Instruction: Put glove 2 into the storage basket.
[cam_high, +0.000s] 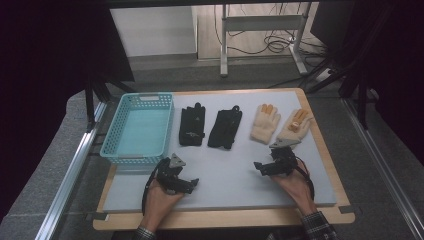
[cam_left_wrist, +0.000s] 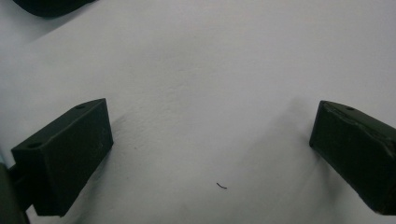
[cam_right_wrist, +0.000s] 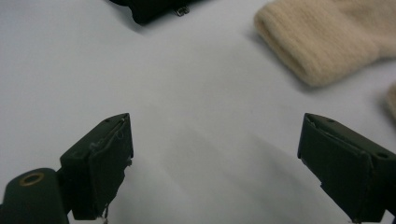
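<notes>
Gloves (cam_high: 225, 128) unlabelled beside blue basket (cam_high: 137, 129); no readable writing.

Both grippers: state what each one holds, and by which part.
Nothing is held. The left gripper and right gripper both have jaws wide apart over the bare grey mat.

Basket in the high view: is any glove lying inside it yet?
No. The blue basket shows only its bare bottom, while the two black gloves and two cream gloves lie on the table to its right.
</notes>
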